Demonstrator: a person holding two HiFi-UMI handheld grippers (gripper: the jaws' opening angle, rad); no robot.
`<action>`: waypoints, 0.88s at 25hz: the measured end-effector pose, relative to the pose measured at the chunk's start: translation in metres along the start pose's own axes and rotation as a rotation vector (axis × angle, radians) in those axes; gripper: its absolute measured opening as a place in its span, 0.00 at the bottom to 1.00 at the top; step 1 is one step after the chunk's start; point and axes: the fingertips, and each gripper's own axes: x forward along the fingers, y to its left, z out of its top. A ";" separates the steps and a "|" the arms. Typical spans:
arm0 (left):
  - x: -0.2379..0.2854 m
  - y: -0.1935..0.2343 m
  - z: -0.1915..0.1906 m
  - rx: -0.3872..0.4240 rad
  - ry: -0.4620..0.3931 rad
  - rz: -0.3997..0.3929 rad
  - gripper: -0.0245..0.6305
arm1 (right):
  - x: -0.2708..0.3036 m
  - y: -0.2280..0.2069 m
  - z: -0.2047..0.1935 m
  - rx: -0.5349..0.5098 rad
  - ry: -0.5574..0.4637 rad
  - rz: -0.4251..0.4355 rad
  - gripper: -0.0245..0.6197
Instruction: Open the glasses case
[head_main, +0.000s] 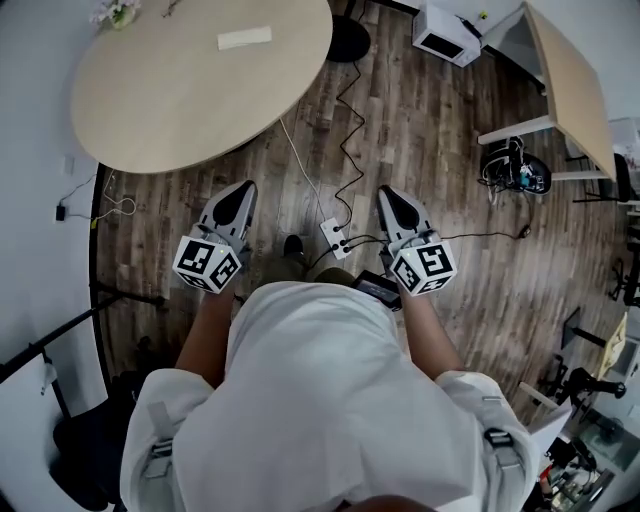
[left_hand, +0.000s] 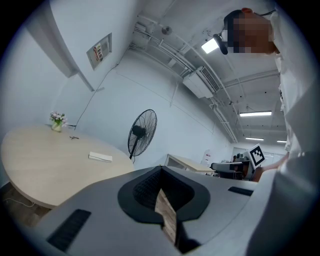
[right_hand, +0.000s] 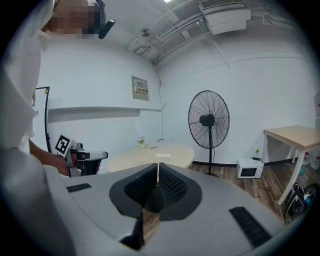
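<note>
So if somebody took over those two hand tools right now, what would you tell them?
Left gripper: shut, holding nothing, held out in front over the wooden floor.
Right gripper: the same, shut and empty.
A flat white thing, probably the glasses case, lies on the far side of the round table, well away from both grippers.
Done: nothing yet; the case is untouched.
Left: step up to the table, take hold of the case, open it.

Left gripper and right gripper are held level in front of the torso, well apart, both pointing forward. Jaws of each are closed tip to tip, empty. Bare forearms extend forward from the sides.
</note>
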 end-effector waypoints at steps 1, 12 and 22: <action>0.003 0.005 0.004 -0.003 -0.007 0.004 0.06 | 0.006 -0.002 0.004 -0.005 -0.001 0.001 0.08; 0.032 0.043 0.021 -0.007 -0.041 0.006 0.06 | 0.052 -0.030 0.041 0.011 -0.050 -0.013 0.08; 0.078 0.075 0.031 0.039 -0.046 0.077 0.06 | 0.123 -0.058 0.054 0.011 -0.062 0.067 0.08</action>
